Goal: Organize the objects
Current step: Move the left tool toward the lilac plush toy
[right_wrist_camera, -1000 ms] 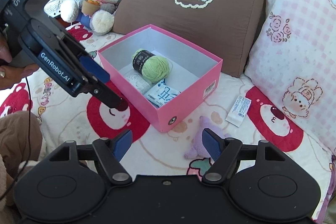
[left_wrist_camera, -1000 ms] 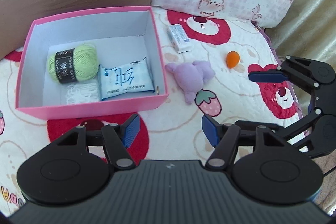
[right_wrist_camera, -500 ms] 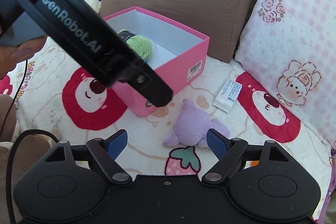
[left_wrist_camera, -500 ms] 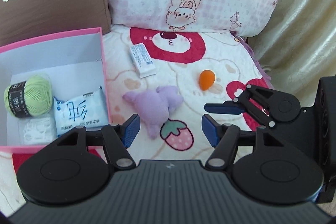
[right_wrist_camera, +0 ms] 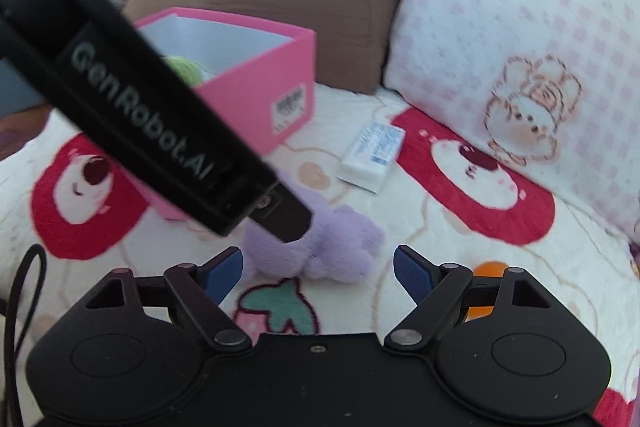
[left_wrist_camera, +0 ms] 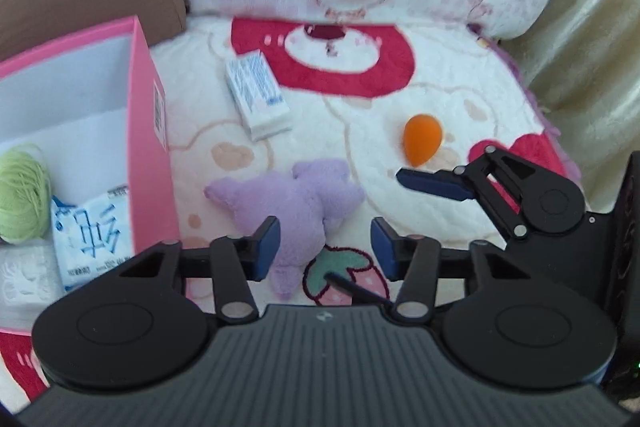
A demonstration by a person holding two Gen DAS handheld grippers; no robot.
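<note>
Both hand-held grippers have been brought down and in toward the purple plush toy [left_wrist_camera: 298,205] since the earlier frames; the pink box [left_wrist_camera: 146,131], centred in the left wrist view before, is now pushed to the left edge. Left hand-held gripper [left_wrist_camera: 324,247]: jaws have just been closing and stand partly closed astride the toy's lower body, w/ the left pad seemingly at the fur; a firm pinch can't be confirmed. Right hand-held gripper [right_wrist_camera: 318,269]: jaws spread wide, nothing between them, just short of the toy.

Toy lies on the bed cover [left_wrist_camera: 460,87] just beside the box. White packet [left_wrist_camera: 258,95] and orange egg-shaped item [left_wrist_camera: 422,141] are also left outside; green yarn [left_wrist_camera: 20,191] and tissue pack [left_wrist_camera: 94,227] are already boxed. Judged: plush pick-up is in progress, approx. halfway through the tidy-up.
</note>
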